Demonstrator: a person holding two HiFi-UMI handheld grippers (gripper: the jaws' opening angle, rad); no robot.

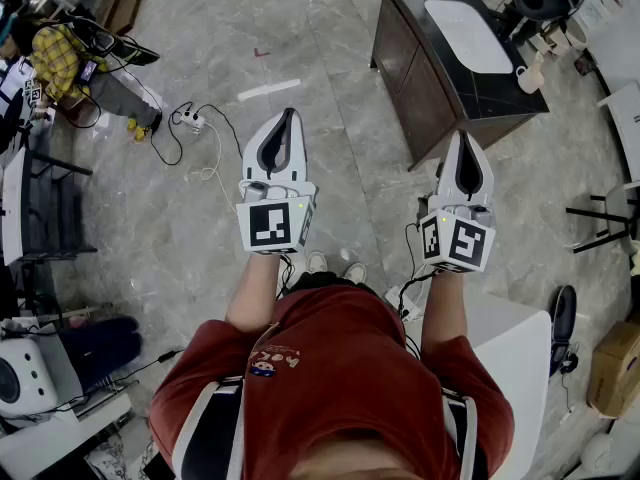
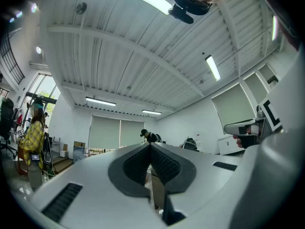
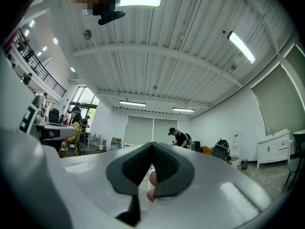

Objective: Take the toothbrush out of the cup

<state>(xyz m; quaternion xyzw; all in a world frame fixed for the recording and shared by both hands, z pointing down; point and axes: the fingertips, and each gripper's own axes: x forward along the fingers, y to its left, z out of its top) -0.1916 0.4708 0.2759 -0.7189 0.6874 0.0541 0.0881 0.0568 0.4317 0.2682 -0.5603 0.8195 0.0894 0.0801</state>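
A white cup (image 1: pixel 528 76) stands at the near right corner of a dark vanity cabinet (image 1: pixel 440 88) at the upper right of the head view. A pale stick rises from the cup, too small to identify. My left gripper (image 1: pixel 288 116) and right gripper (image 1: pixel 466 138) are held out level over the grey floor, well short of the cabinet. Both are shut with nothing between the jaws. In the left gripper view the ribbed pads (image 2: pixel 164 163) meet along one line, and the same shows in the right gripper view (image 3: pixel 164 162). Both gripper views look up at a ceiling and a far wall; the cup is in neither.
A white basin (image 1: pixel 468 33) is set in the cabinet top. A power strip with cables (image 1: pixel 195 121) lies on the floor at left. A seated person in yellow plaid (image 1: pixel 60 53) is at far left. A white table (image 1: pixel 515 358) stands close at my right, and a black chair frame (image 1: pixel 600 213) beyond it.
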